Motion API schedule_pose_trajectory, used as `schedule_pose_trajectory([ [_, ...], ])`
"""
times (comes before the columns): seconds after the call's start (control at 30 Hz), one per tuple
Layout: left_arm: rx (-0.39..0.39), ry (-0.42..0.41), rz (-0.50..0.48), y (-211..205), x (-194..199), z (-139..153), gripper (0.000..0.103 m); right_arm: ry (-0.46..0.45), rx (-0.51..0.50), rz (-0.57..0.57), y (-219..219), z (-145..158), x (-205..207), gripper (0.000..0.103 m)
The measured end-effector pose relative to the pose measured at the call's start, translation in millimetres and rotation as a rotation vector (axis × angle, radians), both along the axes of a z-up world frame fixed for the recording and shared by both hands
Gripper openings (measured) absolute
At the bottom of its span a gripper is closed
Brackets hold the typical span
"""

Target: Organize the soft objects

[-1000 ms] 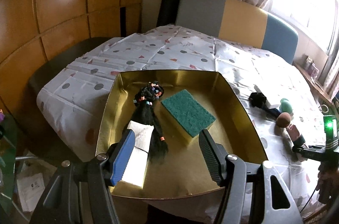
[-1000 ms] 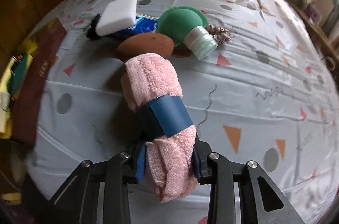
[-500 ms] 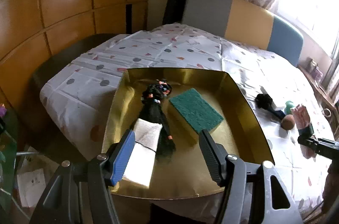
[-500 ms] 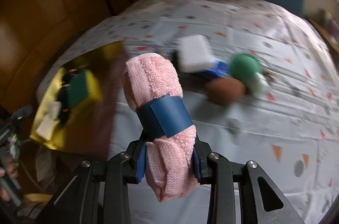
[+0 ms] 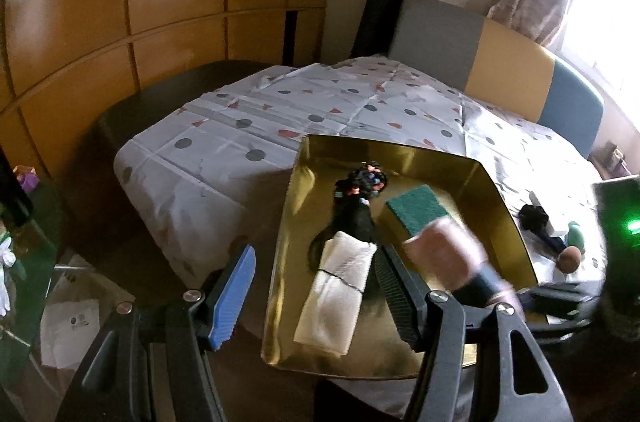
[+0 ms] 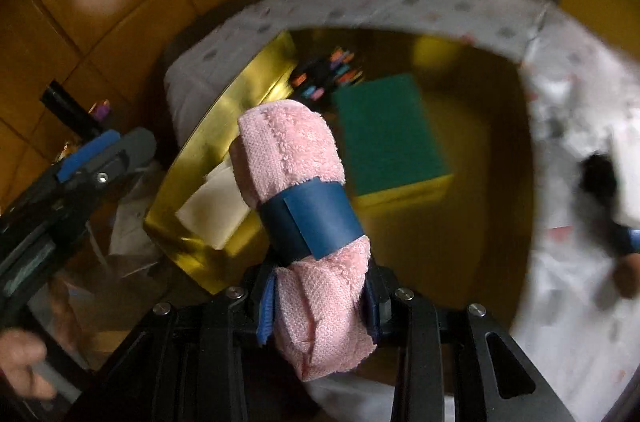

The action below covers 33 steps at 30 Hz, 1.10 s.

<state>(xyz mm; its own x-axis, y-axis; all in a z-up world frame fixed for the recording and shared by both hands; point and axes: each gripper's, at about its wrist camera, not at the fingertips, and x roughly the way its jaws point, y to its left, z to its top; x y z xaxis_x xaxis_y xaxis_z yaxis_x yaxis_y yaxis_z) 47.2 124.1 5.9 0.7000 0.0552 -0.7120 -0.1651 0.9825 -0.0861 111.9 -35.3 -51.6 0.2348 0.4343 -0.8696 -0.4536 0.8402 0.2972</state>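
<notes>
The right gripper [image 6: 320,302] has its jaws clamped on the near end of a rolled pink towel with a blue band [image 6: 296,182], its long axis pointing forward above the gold tray [image 6: 480,150], left of the green sponge [image 6: 384,126]; the left gripper [image 5: 316,286] is spread wide and carries nothing.

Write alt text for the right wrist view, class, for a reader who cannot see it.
The right tongs grip a rolled pink towel with a blue band, held over a gold tray. The tray holds a green sponge, a white cloth and a beaded black bundle; the left tongs show at left.
</notes>
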Motion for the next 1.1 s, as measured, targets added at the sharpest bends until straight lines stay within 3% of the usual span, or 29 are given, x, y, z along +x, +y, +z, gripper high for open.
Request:
schedule_pose_trajectory([
  [0.13,-0.007,0.001,0.012,5.9,-0.7,-1.6,0.063,0.090,-0.047,-0.010,21.6,-28.5,10.5,0.035],
  [0.37,-0.004,0.001,-0.002,2.7,-1.0,-2.3,0.063,0.013,-0.156,-0.098,14.1,-38.8,25.2,0.044],
  [0.5,0.005,-0.005,-0.015,-2.2,-2.0,-0.4,0.063,-0.016,-0.141,-0.090,10.8,-34.9,23.8,0.053],
  [0.57,0.006,-0.009,-0.023,-5.2,-2.8,1.3,0.063,-0.041,-0.125,-0.081,10.9,-27.5,12.0,0.065],
  [1.1,0.043,-0.003,-0.100,-39.1,-7.3,7.3,0.063,-0.245,-0.107,-0.151,-21.8,17.3,-21.0,0.070],
])
